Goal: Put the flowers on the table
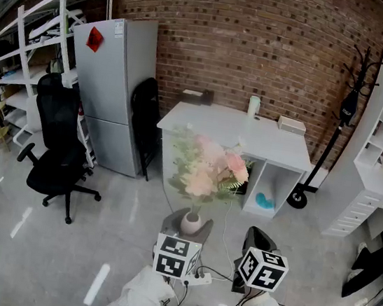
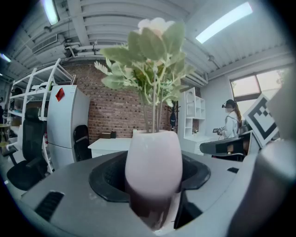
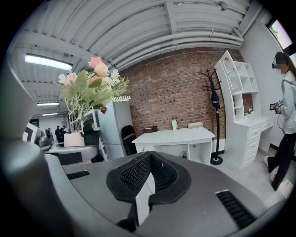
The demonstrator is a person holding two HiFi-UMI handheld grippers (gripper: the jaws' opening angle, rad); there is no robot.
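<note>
Flowers (image 2: pixel 148 55) are standing in a smooth vase (image 2: pixel 153 159) that your left gripper (image 2: pixel 155 203) is clasping round its belly, jaws wide. It is looking top-heavy, slippery and breakable, so this low hold is suiting it. Your right gripper (image 3: pixel 141 194) is riding closed and empty, with the table (image 1: pixel 237 130) well ahead.

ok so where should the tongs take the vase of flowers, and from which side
By the vase's round body, from the side, tongs level, as the left tongs hold it now. The flowers spread tall and wide above the neck, so the top is blocked, and a grip on the body likely keeps it upright.
</note>
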